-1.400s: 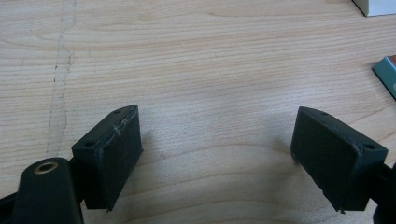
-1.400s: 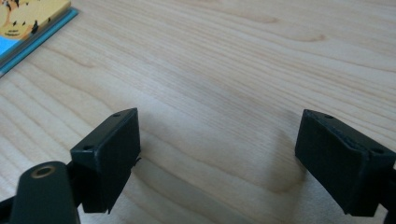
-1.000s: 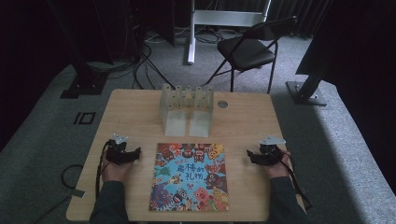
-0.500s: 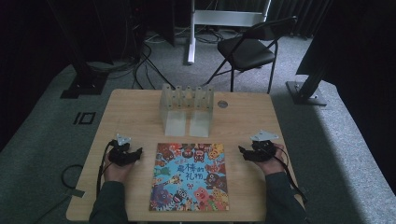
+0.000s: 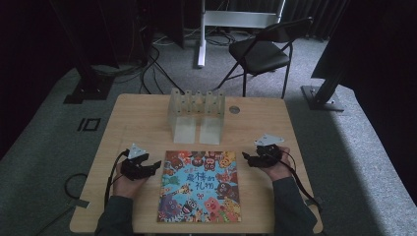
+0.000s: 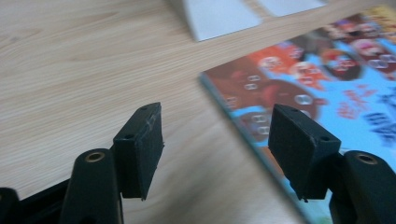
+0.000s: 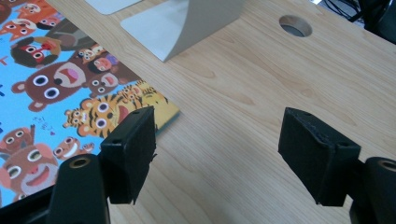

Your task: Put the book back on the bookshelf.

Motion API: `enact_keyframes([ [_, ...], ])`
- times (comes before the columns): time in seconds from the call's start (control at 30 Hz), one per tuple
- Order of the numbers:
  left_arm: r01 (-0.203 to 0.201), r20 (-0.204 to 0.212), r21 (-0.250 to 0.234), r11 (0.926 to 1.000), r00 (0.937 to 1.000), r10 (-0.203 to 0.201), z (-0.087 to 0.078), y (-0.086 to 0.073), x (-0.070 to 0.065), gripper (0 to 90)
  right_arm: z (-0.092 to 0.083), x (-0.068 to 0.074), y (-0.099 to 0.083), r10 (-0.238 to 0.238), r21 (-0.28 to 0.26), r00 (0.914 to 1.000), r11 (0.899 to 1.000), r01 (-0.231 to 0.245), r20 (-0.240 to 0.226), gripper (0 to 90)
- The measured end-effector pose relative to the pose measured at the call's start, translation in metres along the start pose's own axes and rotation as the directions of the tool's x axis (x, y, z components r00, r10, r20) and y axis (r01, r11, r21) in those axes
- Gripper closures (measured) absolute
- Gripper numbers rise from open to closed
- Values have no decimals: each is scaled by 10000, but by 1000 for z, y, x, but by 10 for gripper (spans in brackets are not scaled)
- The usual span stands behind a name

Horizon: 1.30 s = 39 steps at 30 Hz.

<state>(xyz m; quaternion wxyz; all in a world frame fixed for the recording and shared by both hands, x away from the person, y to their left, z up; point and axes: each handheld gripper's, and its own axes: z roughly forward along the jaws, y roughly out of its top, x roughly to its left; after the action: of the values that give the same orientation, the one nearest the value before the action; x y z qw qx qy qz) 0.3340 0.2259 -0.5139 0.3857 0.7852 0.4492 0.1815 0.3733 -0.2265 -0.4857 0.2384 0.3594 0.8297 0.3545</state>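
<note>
A picture book (image 5: 199, 187) with a bright cartoon-animal cover lies flat on the wooden table (image 5: 142, 123), near its front edge. My left gripper (image 5: 155, 165) hovers at the book's left edge and points right. In the left gripper view the gripper (image 6: 217, 140) is open and its jaws have just been opening. The book's edge (image 6: 327, 79) lies on the table below, and nothing is gripped. My right gripper (image 5: 247, 159) hovers by the book's upper right corner and points left. In the right gripper view it (image 7: 219, 144) is open over bare wood beside that corner of the book (image 7: 51, 65).
A pale upright rack (image 5: 196, 115) with several slots stands behind the book, its base also close in front of both grippers (image 6: 219, 16) (image 7: 187, 28). A round hole (image 5: 234, 109) (image 7: 295, 25) sits in the tabletop at the back. A black chair (image 5: 260, 51) stands beyond the table.
Both hands have moved inward toward the book and risen a little. The right gripper shifted left to the book's corner, and the left one now reaches its left edge.
</note>
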Motion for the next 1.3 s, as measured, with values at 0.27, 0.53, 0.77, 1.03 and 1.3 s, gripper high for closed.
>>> enact_keyframes([
  [0.27,-1008,489,-9,9949,9937,1007,-5,4,-36,284,6,10,13,-145,-231,9982,9996,132,-588,240],
  [0.53,-1498,798,183,9885,9858,1479,-3,-1,-58,278,11,24,24,-436,-366,9947,9985,404,-936,232],
  [0.77,-1788,1101,191,9837,9783,1757,-3,-3,-72,278,18,32,28,-615,-328,9908,9978,579,-1204,216],
  [1.03,-2193,1372,134,9756,9668,2155,-2,-5,-89,277,29,36,28,-641,-254,9873,9978,611,-1453,210],
  [1.3,-2431,1507,184,9698,9596,2377,3,-8,-101,277,36,38,26,-651,-191,9845,9978,629,-1628,207],
])
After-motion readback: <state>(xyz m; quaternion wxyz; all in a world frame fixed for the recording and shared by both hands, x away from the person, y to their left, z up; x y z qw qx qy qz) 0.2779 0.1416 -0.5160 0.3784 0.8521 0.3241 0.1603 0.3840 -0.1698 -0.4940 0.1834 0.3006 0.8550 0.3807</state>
